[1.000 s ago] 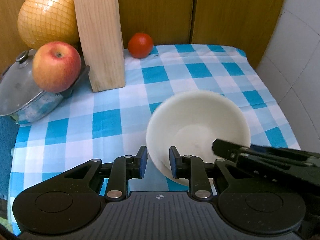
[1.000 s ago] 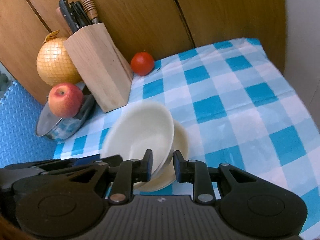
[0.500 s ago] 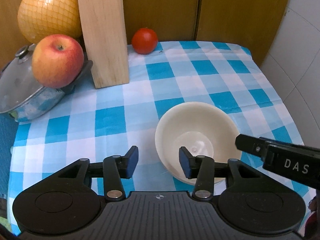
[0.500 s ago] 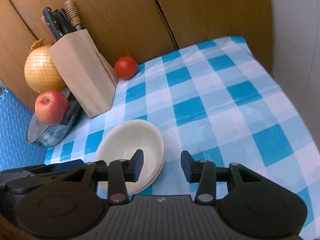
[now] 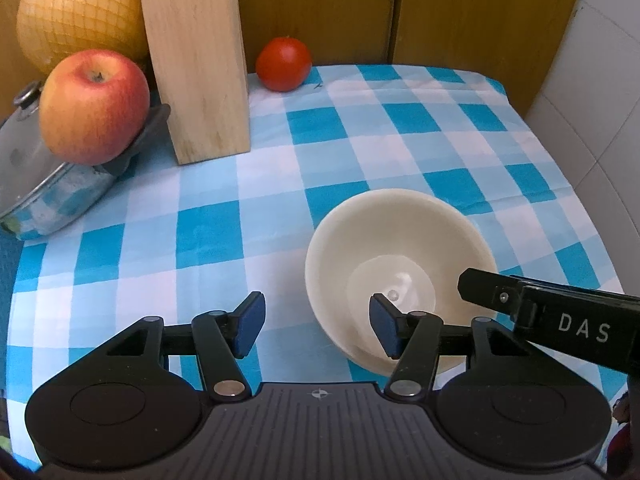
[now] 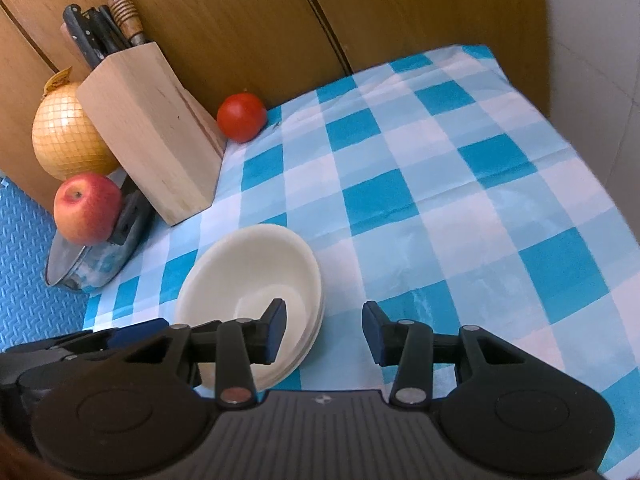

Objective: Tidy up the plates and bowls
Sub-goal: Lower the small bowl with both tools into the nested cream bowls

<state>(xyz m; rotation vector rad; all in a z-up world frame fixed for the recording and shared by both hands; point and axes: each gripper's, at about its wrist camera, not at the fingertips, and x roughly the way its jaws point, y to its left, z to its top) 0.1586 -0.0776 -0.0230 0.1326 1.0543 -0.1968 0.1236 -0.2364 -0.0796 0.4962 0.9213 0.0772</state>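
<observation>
Two cream bowls (image 6: 256,276) sit nested on the checked tablecloth (image 6: 440,184). The left tongs (image 5: 316,322) and the right tongs (image 6: 324,330) are both released, holding nothing.

A home kitchen: knife block (image 6: 156,136), lidded pot (image 5: 36,184), checked tablecloth (image 6: 440,184).

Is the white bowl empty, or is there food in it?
Empty. The white bowl sits upright, its bare inside showing nothing.
</observation>
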